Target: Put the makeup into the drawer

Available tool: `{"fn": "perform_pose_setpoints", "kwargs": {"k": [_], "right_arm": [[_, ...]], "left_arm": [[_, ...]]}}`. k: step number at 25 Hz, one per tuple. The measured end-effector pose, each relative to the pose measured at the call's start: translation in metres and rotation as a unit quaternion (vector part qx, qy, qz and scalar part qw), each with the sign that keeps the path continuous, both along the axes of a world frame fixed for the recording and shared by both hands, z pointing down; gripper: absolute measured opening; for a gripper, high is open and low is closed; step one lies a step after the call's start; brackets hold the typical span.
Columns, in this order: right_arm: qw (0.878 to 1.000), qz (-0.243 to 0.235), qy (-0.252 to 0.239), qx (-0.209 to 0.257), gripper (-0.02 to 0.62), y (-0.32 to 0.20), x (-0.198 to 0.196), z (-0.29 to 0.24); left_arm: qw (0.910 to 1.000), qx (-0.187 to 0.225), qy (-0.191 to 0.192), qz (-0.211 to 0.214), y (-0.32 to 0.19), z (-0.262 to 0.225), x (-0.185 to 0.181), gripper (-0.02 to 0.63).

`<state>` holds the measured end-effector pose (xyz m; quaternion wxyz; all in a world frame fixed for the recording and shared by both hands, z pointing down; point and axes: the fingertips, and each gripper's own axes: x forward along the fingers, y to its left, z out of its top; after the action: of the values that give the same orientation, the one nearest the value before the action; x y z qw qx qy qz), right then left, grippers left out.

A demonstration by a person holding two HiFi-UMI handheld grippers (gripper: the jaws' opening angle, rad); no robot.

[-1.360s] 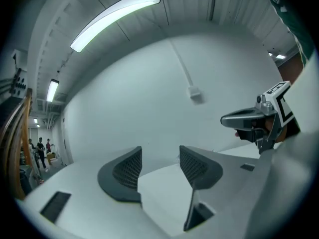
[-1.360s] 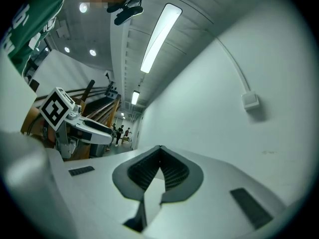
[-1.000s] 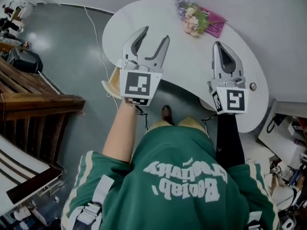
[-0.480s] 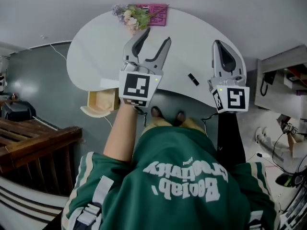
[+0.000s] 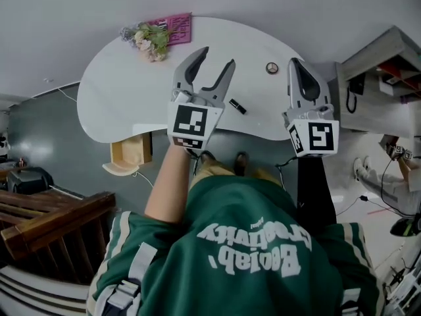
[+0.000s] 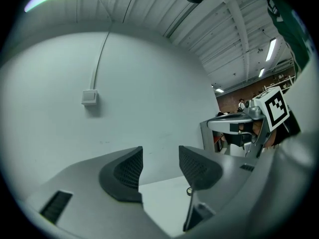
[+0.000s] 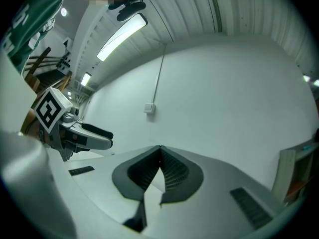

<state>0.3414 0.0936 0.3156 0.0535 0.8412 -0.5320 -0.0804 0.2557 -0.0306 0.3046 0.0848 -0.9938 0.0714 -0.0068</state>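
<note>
Nothing is picked up yet, so the whole task seems left to do. A wooden drawer (image 5: 130, 154) juts out under the tabletop's (image 5: 112, 91) left edge, apparently open. The left hand-held gripper (image 5: 216, 58) hovers wide and empty. Just right of it the makeup (image 5: 237, 106), a small black stick, lies flat on the tabletop. The right hand-held gripper (image 5: 297, 63) is closed on nothing.

Both the left gripper (image 5: 216, 56) and right gripper (image 5: 297, 63) are grey with black-and-white square patterns. Beneath them the table (image 5: 118, 104) is white; between them, a black stick (image 5: 237, 106); left of them, a pale wooden drawer (image 5: 129, 153).
</note>
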Motion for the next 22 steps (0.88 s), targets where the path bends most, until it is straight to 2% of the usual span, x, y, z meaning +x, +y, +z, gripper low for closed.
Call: {"fn": "perform_pose_setpoints", "kwargs": {"k": [3,5,6,8,11,17,18,22], "right_arm": [[1.0,0.004,-0.003,0.005,0.009,0.009,0.006,-0.001],[1.0,0.005,-0.007,0.004,0.009,0.014,0.01,0.003],[1.0,0.007,-0.01,0.004,0.009,0.016,0.012,0.005],[1.0,0.011,-0.016,0.006,0.009,0.02,0.016,0.008],[1.0,0.016,-0.022,0.006,0.009,0.027,0.021,0.012],[0.999,0.033,-0.025,0.002,0.009,0.041,0.03,0.015],[0.999,0.037,-0.025,0.001,0.009,0.044,0.032,0.016],[0.998,0.053,-0.027,-0.004,0.009,0.057,0.036,0.021]], "left_arm": [[0.998,0.008,-0.04,0.048,0.023,0.023,0.015,0.247],[0.9905,0.023,-0.095,0.097,0.043,0.056,0.025,0.247],[0.9838,0.039,-0.126,0.121,0.052,0.075,0.029,0.247],[0.9639,0.079,-0.194,0.164,0.065,0.121,0.033,0.247],[0.9229,0.125,-0.292,0.218,0.072,0.192,0.028,0.247],[0.8467,0.155,-0.403,0.311,0.079,0.274,0.012,0.247],[0.8368,0.16,-0.415,0.32,0.08,0.283,0.011,0.247],[0.8071,0.172,-0.454,0.335,0.08,0.315,0.008,0.247]]}}
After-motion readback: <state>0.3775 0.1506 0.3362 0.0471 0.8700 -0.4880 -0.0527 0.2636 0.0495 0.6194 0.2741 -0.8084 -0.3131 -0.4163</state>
